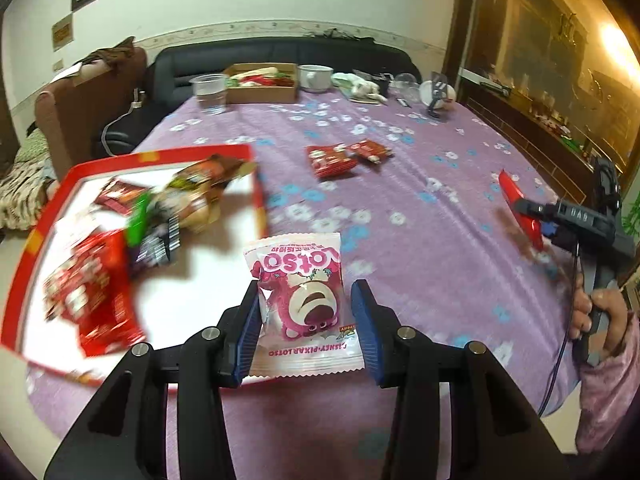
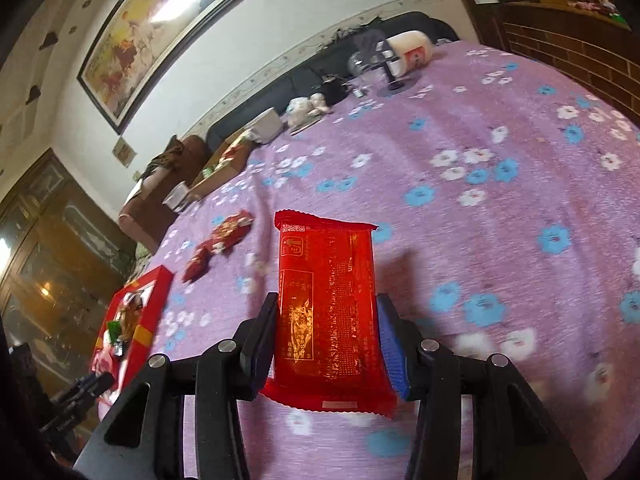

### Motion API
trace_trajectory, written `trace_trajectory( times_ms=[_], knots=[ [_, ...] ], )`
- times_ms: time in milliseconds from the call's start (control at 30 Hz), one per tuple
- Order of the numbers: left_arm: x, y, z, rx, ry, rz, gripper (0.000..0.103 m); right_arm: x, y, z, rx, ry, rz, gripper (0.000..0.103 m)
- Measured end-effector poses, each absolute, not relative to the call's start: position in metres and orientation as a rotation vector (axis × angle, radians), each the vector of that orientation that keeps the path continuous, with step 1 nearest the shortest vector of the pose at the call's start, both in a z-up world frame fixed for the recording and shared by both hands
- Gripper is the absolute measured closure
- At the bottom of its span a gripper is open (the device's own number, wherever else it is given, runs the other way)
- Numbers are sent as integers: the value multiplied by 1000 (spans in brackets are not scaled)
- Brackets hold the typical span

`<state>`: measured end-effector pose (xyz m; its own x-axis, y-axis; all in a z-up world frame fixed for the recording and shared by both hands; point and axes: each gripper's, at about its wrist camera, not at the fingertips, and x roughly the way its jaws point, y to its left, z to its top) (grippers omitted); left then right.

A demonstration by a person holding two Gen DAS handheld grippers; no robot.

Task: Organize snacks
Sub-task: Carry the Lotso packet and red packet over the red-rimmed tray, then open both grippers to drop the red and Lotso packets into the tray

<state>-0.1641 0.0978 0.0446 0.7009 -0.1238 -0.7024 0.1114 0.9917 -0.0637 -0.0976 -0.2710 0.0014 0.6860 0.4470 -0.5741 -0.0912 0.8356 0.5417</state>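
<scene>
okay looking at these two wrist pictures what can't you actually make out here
- Left wrist view: snacks in the red tray are smeared by motion blur; their labels can't be read.
- Left wrist view: contents of the cardboard box at the table's far end are too small to identify.
- Right wrist view: the red packet shows only its printed back, the text too fine to read.
- Left wrist view: the pink Lotso packet hides the tray corner behind it.
</scene>
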Motion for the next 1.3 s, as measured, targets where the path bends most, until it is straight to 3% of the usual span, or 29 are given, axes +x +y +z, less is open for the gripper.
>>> trace_trajectory(
  times_ms=[667, 1300],
  knots=[
    [-179, 209, 54, -42, 657, 179, 60, -105, -44, 50, 232, 788, 718, 56],
    [-165, 241, 51, -62, 669, 218, 60, -107, 47, 51, 127, 828, 848, 55]
  ],
)
